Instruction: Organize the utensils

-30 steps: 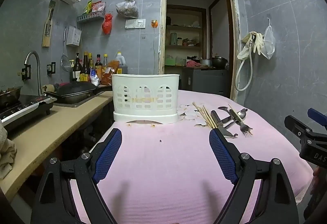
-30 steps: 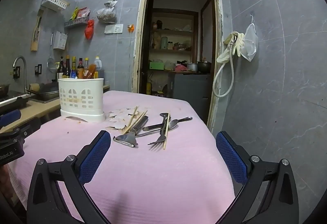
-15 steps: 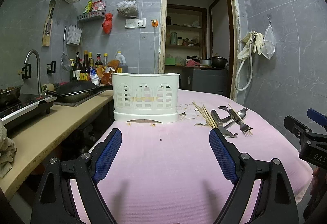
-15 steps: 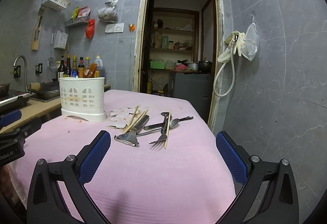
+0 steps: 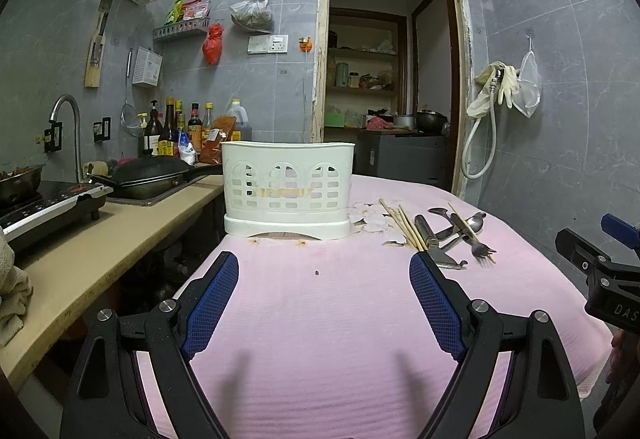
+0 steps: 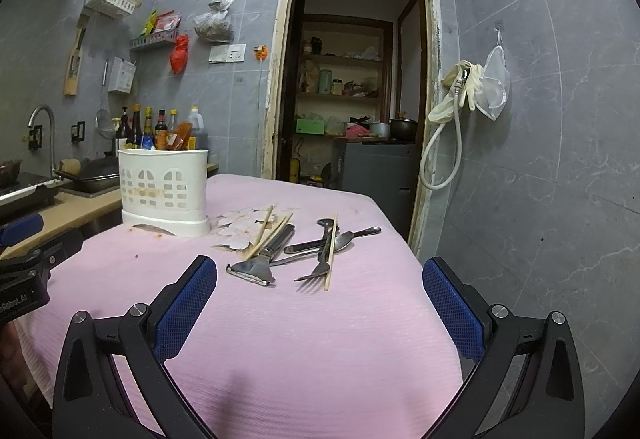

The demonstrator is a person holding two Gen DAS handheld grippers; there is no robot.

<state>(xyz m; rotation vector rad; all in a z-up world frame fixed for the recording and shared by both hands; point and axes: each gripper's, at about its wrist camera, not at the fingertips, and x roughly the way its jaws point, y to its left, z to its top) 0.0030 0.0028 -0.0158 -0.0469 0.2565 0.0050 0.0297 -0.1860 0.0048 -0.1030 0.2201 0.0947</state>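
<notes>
Grey-tiled kitchen walls and an open doorway are framing a tabletop [image 6: 280,339] under a pink cloth, with a counter running along its left side. Over the past second almost nothing is changing: both views are drifting only slightly and no utensil is shifting, so the sorting is judged not yet begun. A white caddy [image 5: 288,191] is standing upright at the far left of the cloth, nothing showing above its rim. Just to its right, the utensils are lying loose in a pile: a peeler [image 6: 260,259] nearest the cameras, a spoon [image 6: 352,237] and fork [image 6: 318,269] crossing each other, and chopsticks [image 6: 266,229] partly resting on the peeler handle, one stick [image 6: 331,251] lying over the fork. The left claw [image 5: 324,299] is hovering wide open and holding nothing, facing the caddy. The right claw [image 6: 320,311] is likewise spread wide and empty, aimed at the pile, well short of it.
</notes>
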